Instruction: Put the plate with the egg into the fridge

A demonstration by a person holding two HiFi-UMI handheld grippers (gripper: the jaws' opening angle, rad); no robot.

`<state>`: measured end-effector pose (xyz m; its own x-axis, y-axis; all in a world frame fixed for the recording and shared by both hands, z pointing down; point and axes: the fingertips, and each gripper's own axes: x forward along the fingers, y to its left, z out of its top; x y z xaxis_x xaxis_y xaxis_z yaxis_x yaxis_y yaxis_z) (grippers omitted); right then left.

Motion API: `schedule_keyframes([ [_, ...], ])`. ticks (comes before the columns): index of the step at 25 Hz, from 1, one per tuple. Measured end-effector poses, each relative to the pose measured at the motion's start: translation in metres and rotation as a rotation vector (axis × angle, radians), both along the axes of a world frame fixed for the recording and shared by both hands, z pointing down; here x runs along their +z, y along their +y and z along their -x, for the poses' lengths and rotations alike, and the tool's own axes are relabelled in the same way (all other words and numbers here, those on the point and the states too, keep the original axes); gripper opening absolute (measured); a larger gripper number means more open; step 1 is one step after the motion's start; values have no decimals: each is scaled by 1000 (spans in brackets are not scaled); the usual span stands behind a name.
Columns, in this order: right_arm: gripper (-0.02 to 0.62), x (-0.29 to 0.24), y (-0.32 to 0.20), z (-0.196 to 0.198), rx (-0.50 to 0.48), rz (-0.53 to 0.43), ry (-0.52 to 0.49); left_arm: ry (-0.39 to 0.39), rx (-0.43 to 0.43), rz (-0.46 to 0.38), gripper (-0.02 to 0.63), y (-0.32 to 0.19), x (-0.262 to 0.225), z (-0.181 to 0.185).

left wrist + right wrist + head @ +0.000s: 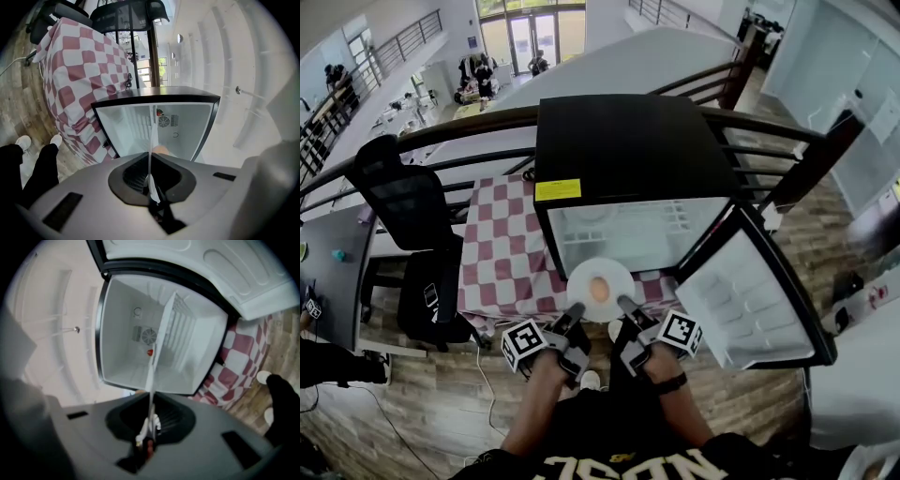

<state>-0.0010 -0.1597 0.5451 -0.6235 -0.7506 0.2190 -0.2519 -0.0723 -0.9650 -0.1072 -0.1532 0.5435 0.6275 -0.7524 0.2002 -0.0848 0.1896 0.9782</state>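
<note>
Head view with both gripper views, places given relative to the fridge.

**Counts.** There is one black mini fridge (628, 150), one white plate (584, 277), one egg (599, 290), and two hand-held grippers.

**Task objects.** The plate is held level at the mouth of the fridge, just in front of the lower edge of the open compartment. The egg lies at the middle of the plate.

**Grippers.** The left gripper (577, 314) pinches the near rim of the plate on the person's left. Its jaws are drawn almost together, with only the thin rim between the pads. The right gripper (623, 305) pinches the near rim on the person's right in the same way, its jaws nearly closed on the plate edge. In each gripper view the plate appears edge-on as a thin white line running from the jaws toward the fridge.

**Fridge.**
- The door (759, 300) stands swung wide open on the person's right of the fridge, its white inner liner facing up.
- The compartment is white inside. Its back wall carries a round vent grille (149, 336) and a small red part (150, 352).
- A yellow label (558, 190) sits on the upper front edge, on the person's left.

**Surface and room.**
- The fridge stands on a table covered with a red-and-white checked cloth (502, 248).
- A black office chair (403, 202) stands to the person's left of the fridge.
- A dark railing (459, 131) runs behind the fridge, with a lower hall visible beyond it.
- The floor (441, 394) in front of the fridge is wood plank.
</note>
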Motion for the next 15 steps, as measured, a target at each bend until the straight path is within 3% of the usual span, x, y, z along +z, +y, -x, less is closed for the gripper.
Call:
schedule_keyframes([
  [4,43,16,-9,-6,-8,16,-14,15,-14,26,31,-8,17,-7],
  [10,43,43,-25,-18,-17,19,-2,61,2,-12,31,-22,40,-21],
  [15,41,74,-38,-18,-6,34,44,36,-36,2,31,-34,74,-21],
])
